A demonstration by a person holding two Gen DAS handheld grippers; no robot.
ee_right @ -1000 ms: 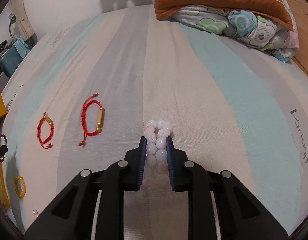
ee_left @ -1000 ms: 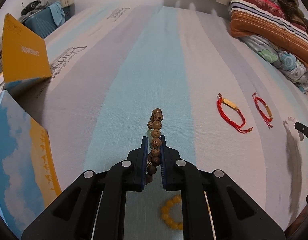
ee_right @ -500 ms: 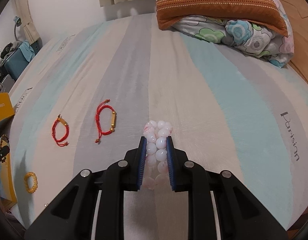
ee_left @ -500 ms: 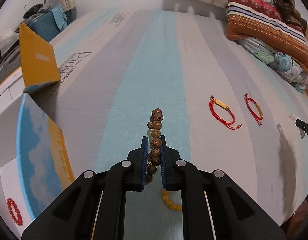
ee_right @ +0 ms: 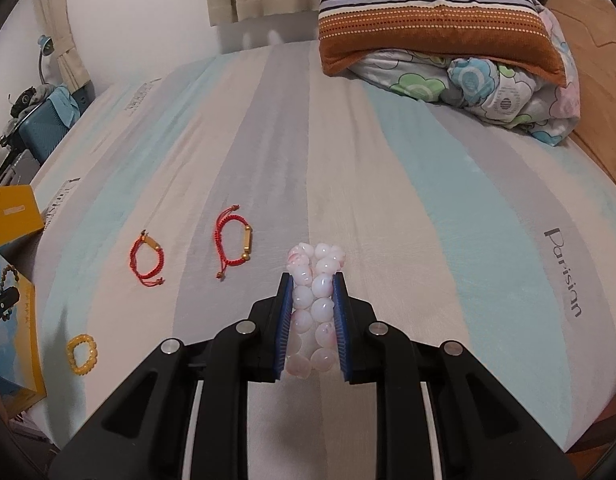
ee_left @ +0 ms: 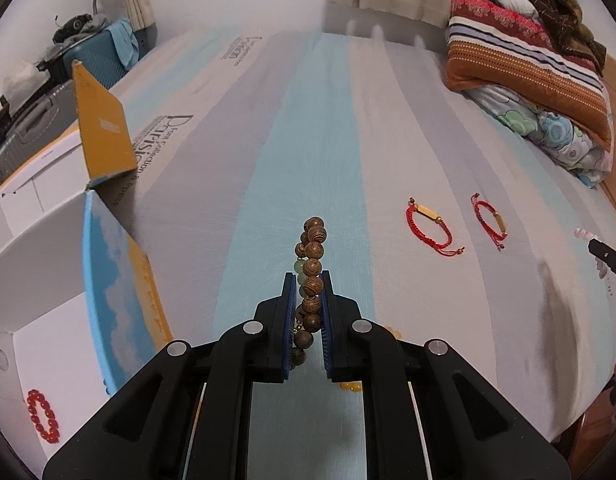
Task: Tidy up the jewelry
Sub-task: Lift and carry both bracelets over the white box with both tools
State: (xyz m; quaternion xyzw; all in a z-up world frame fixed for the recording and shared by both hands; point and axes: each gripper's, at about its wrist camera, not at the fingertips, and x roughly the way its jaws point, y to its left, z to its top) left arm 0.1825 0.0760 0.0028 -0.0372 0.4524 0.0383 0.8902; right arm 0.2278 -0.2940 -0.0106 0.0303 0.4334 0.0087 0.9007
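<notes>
My left gripper (ee_left: 308,280) is shut on a brown wooden bead bracelet (ee_left: 314,254), held above the striped mattress. My right gripper (ee_right: 312,280) is shut on a pink-white bead bracelet (ee_right: 314,292), also held above the mattress. Two red cord bracelets with gold bars (ee_right: 148,254) (ee_right: 232,240) lie on the mattress to the left of my right gripper; they also show in the left wrist view (ee_left: 428,226) (ee_left: 490,220). A yellow bead bracelet (ee_right: 81,354) lies near the front left edge. An open white box (ee_left: 36,344) at the left holds a red bead bracelet (ee_left: 43,416).
The box's blue and yellow lid flap (ee_left: 116,280) stands up beside my left gripper. A second yellow flap (ee_left: 102,128) stands further back. Folded blankets and a pillow (ee_right: 436,36) are piled at the far right of the mattress. A blue suitcase (ee_left: 96,56) stands beyond the left edge.
Both grippers have risen and drawn back with their bracelets held. In the left wrist view the open box and its red bead bracelet have come into sight at the left.
</notes>
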